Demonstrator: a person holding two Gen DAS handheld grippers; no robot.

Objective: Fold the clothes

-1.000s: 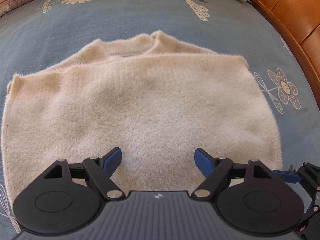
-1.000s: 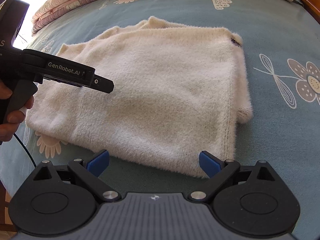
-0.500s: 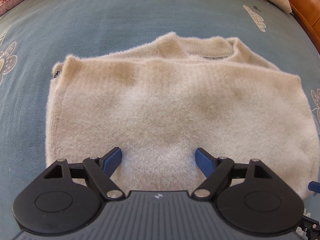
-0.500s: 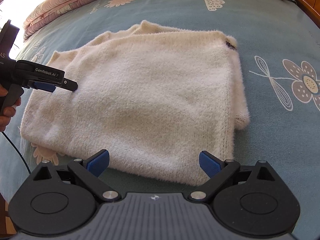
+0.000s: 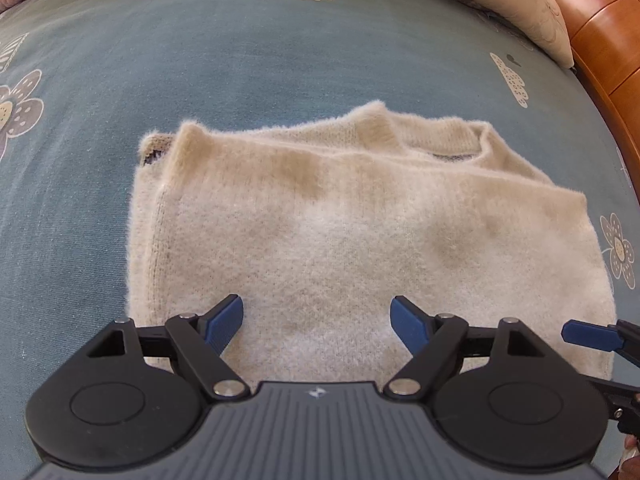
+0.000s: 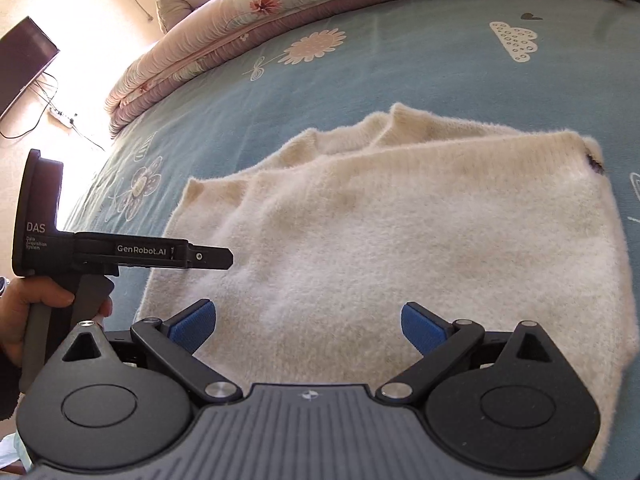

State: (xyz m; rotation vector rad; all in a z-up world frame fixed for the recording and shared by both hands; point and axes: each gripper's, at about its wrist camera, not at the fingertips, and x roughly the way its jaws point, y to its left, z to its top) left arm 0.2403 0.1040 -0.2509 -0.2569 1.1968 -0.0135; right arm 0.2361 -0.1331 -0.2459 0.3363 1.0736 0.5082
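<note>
Folded cream fuzzy knit sweater (image 5: 360,248) lying flat on blue-grey bedsheet w/ flower print (image 5: 240,60), roughly mid-bed, neckline at the far edge, hem edge nearest both cameras. Probably light, soft, limp & thick; likely to sag and slide apart in layers if lifted by one point, so best pinched through all layers at a corner or along a side edge, one grip per side. Fluffy pile prob. gives good friction on the pads; no fragility risk, only risk of the fold coming undone.

Left to right in right wrist view: hand (image 6: 36,308) on a black trigger handle, left gripper (image 6: 224,258) seen side-on over the sweater's left edge, jaws spread & empty per its own view, blue pads wide apart above the knit. Then right gripper (image 6: 308,326), jaws also spread, nothing pinched, hovering over the near hem. Pink floral quilt (image 6: 240,28) rolled along the far-left bed edge; orange wooden headboard (image 5: 600,52) far right in left wrist view.

Vs. earlier: left wrist view has slid across, so the sweater's left side edge & dark label corner now show, where before its right edge did. Right wrist view tipped up; more room, quilt & a seated person now visible. Sweater itself unmoved, same fold.
</note>
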